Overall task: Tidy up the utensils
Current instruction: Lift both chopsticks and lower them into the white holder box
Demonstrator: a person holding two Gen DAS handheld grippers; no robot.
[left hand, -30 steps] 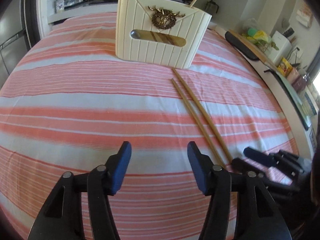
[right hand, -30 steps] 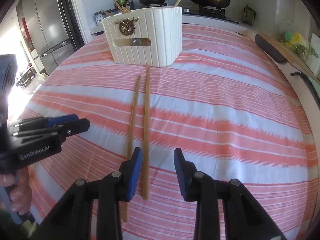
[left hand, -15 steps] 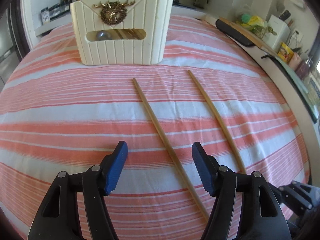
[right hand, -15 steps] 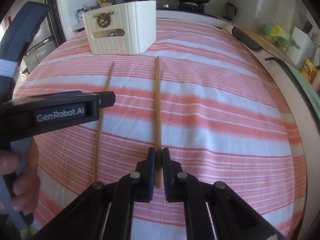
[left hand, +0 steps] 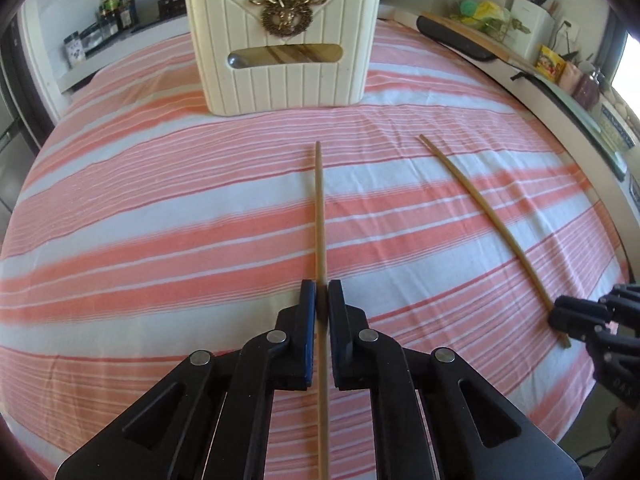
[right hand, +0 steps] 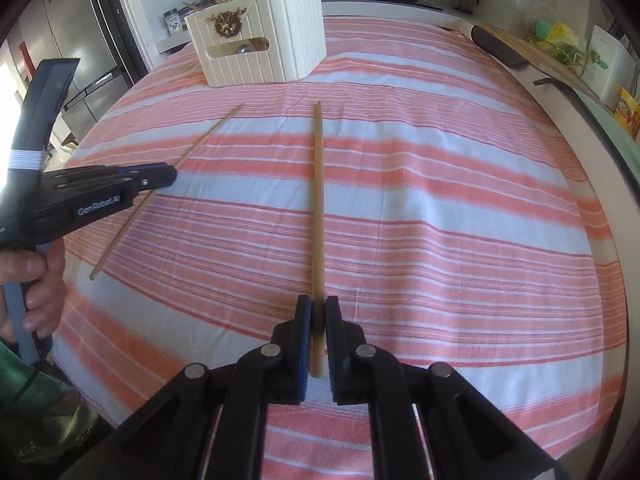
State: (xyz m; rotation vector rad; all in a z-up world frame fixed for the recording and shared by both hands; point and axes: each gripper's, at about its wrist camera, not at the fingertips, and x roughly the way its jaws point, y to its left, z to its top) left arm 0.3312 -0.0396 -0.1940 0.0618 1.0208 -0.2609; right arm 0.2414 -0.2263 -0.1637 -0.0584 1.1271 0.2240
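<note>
The left hand-held gripper [left hand: 322, 300] is clenching 1 chopstick [left hand: 320, 216] partway up its shaft, its tip aiming at the cream utensil holder [left hand: 280, 76]. The right hand-held gripper [right hand: 318, 314] is gripping the other chopstick [right hand: 318, 200] near its butt. Both should be lifting level before tipping in. The holder is already keeping several chopsticks and a spoon.

Low wrist views toward shared holder [left hand: 282, 42]
</note>
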